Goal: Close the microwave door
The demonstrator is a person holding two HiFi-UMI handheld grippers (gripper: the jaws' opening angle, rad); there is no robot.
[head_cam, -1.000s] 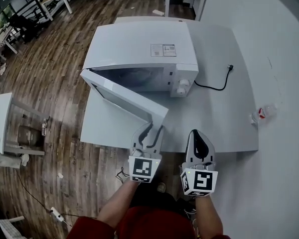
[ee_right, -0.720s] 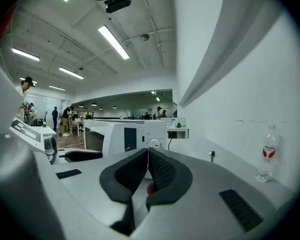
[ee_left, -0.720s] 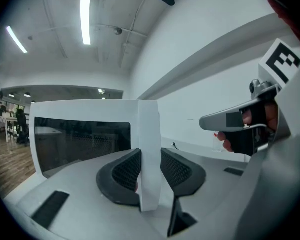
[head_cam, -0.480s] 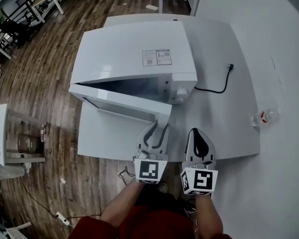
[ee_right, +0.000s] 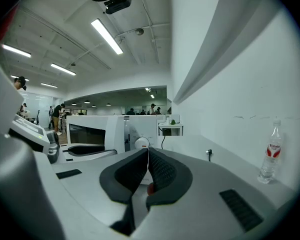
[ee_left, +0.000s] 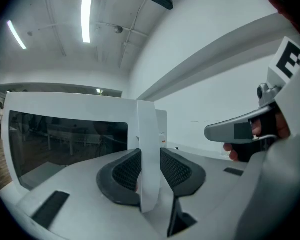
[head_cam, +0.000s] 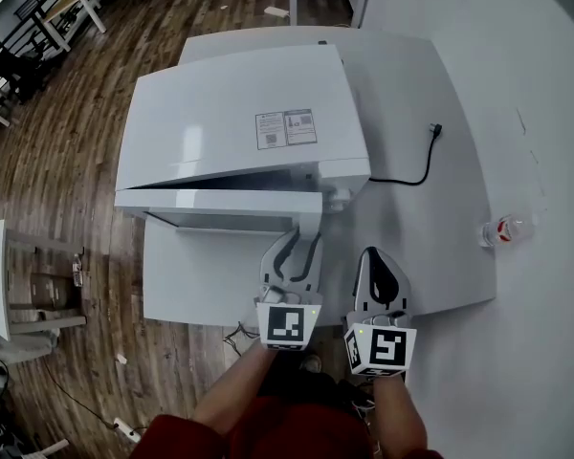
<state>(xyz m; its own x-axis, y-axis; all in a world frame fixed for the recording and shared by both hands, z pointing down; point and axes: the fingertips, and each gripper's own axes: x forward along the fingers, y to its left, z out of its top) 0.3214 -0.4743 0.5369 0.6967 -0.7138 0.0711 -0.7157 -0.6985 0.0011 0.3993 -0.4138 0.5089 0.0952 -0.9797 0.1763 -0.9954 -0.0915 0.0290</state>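
Note:
The white microwave (head_cam: pixel 239 122) stands on a white table (head_cam: pixel 430 247), and its door (head_cam: pixel 220 199) is swung almost flat against its front, a narrow gap showing. My left gripper (head_cam: pixel 297 242) is shut on the door's free edge. In the left gripper view the door edge (ee_left: pixel 147 149) stands upright between the pads of the left gripper (ee_left: pixel 150 169), and the dark window (ee_left: pixel 65 139) is to the left. My right gripper (head_cam: pixel 371 256) hovers beside it over the table, shut and empty. The right gripper (ee_right: pixel 146 171) points at the microwave's knob panel (ee_right: pixel 140 134).
A black power cable with its plug (head_cam: pixel 438 132) lies on the table right of the microwave. A clear water bottle (head_cam: pixel 502 229) lies near the wall at the right; the bottle (ee_right: pixel 271 154) also shows in the right gripper view. Wooden floor and other desks lie to the left.
The door has swung from wide open to nearly flat against the microwave's front. My left gripper moved forward with the door edge; the right gripper followed alongside.

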